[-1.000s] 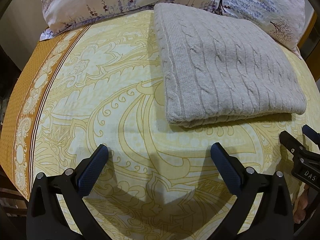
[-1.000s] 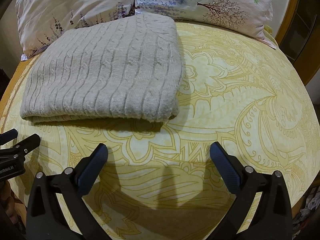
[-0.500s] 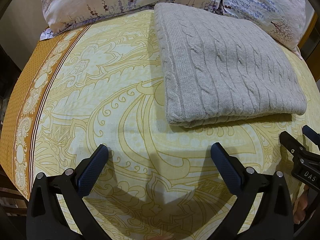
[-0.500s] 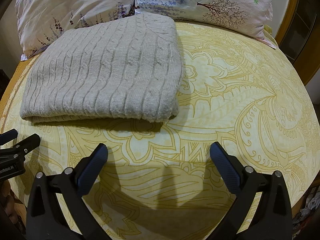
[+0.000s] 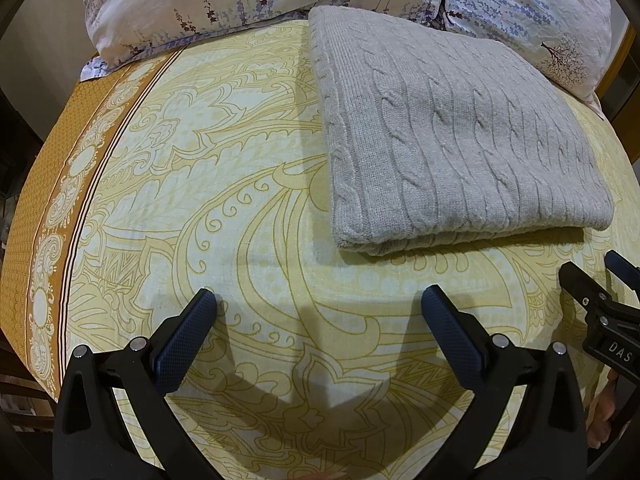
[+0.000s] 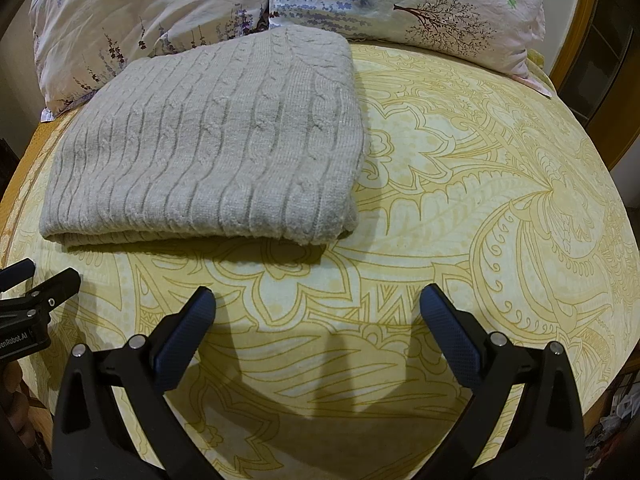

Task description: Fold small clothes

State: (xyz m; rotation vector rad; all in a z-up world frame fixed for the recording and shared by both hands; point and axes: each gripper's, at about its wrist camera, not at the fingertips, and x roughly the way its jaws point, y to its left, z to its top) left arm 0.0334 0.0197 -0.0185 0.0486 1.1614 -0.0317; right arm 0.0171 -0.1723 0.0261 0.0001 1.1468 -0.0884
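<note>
On the yellow patterned bedspread (image 5: 248, 208), a grey cable-knit sweater (image 5: 452, 136) lies folded into a flat, thick rectangle, its layered fold edge facing the grippers and its far end touching the two floral pillows (image 6: 168, 12). The raised cable ribs run along its length, from the near edge back toward the pillows, and in the left wrist view that long axis leans a little to the left as it recedes. The left gripper (image 5: 318, 312) hovers over bare bedspread near the sweater's near left corner, jaws spread wide and holding nothing. The right gripper (image 6: 318, 310) hangs over the bedspread near the near right corner, likewise wide open and empty. Neither touches the knit.
</note>
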